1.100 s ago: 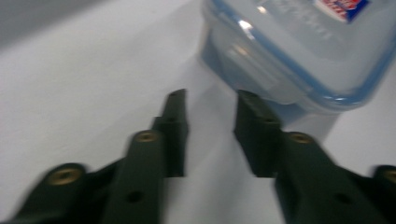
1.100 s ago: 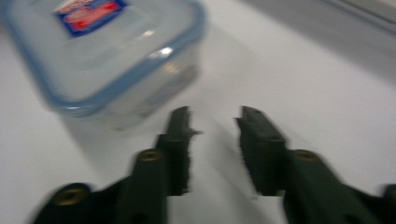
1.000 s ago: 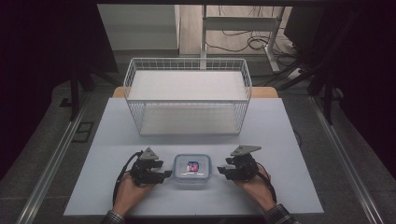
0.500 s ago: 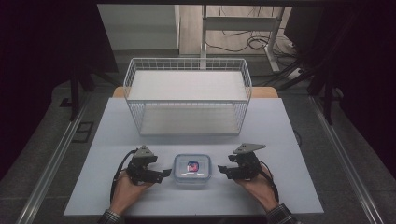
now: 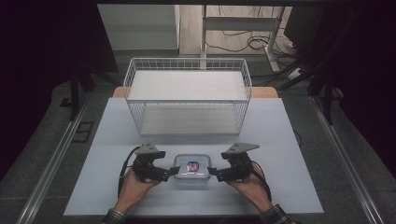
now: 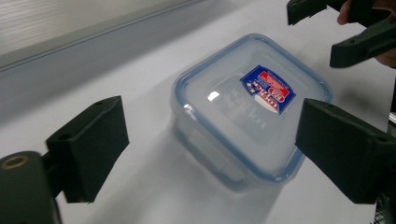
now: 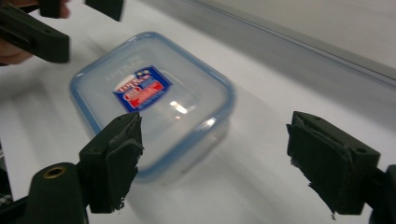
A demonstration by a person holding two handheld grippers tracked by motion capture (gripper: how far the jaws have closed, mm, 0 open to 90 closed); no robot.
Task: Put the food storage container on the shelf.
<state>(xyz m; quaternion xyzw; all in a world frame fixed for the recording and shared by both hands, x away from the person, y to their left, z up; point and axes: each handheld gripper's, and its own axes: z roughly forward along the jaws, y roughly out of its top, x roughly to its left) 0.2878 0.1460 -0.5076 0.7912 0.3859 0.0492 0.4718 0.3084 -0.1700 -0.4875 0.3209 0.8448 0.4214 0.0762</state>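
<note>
Both tongs [image 5: 175, 171] [image 5: 211, 171] now wider, off container [image 5: 192, 167]

The print on the red and blue label [image 6: 268, 89] of the clear container [image 6: 243, 116] is too blurred to read in either gripper view, and too small in the high view. The container's near corner is hidden behind one of the right gripper's fingers [image 7: 116, 158]. The person's forearms are cut off by the near edge of the high view. Whether the container holds anything cannot be told.
</note>
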